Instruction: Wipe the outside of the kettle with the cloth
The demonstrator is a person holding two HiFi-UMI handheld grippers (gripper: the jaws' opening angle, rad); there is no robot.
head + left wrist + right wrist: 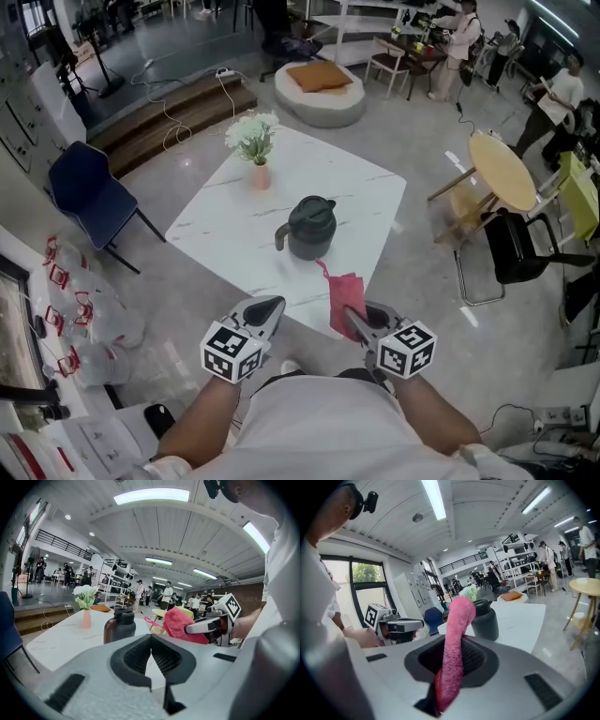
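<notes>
A dark grey-green kettle (307, 228) stands upright near the front of the white marble table (356, 187), and also shows in the left gripper view (119, 626) and the right gripper view (485, 618). My right gripper (354, 319) is shut on a pink cloth (345, 298), which sticks up between its jaws (454, 639) short of the table's near edge. My left gripper (272, 306) is shut with nothing in it (151, 648), level with the right one and to its left. Both grippers are apart from the kettle.
A pink vase of white flowers (255, 155) stands behind the kettle. A blue chair (89, 192) is left of the table; a round wooden table (502, 169) and a black chair (520, 246) are to the right. Plastic bags (84, 319) lie by the left wall. People stand far back.
</notes>
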